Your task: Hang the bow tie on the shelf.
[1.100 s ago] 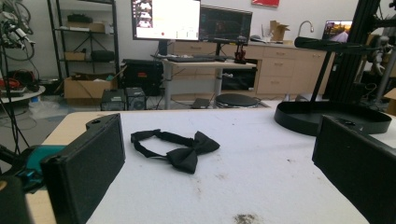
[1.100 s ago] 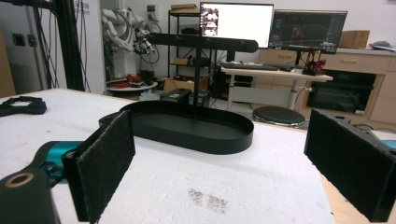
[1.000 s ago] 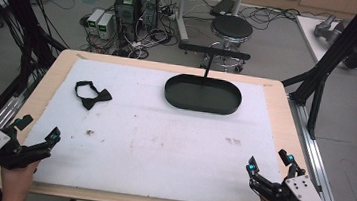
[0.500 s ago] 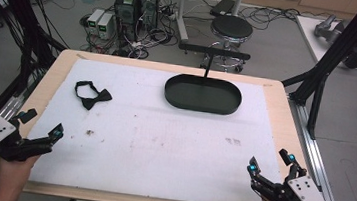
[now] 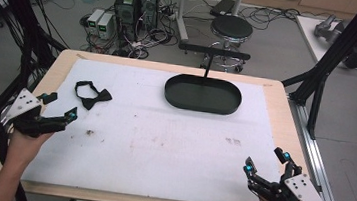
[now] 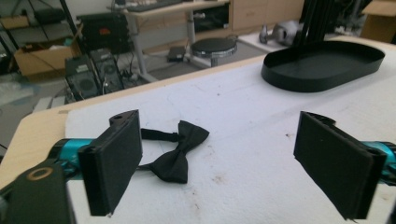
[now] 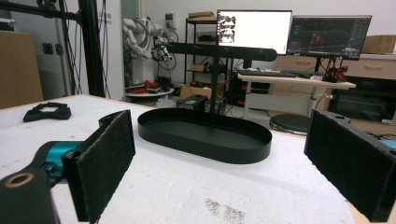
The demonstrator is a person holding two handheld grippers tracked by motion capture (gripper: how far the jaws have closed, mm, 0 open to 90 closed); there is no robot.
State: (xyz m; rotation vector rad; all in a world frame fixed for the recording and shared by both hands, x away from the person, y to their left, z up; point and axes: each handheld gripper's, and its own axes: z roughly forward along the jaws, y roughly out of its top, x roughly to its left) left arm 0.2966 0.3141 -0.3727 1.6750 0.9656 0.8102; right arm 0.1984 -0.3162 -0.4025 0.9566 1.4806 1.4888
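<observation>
A black bow tie (image 5: 91, 94) lies flat on the white mat at the far left. My left gripper (image 5: 61, 107) hovers open just short of it, at the table's left edge. In the left gripper view the bow tie (image 6: 177, 149) lies a little ahead, nearer the left jaw, and both jaws stand wide apart with nothing between them. My right gripper (image 5: 265, 161) is open near the front right corner. A black oval tray (image 5: 200, 109) sits at the far middle, and its wall (image 7: 205, 149) lies ahead in the right gripper view.
A black T-shaped stand (image 5: 214, 50) rises from the tray's far side. The white mat (image 5: 162, 144) covers most of the wooden table. Black frame posts (image 5: 320, 75) stand at the table's right, with a stool (image 5: 231, 28) and computers on the floor behind.
My left gripper has moved forward along the left edge toward the bow tie. The right gripper has barely moved. Both have stayed open.
</observation>
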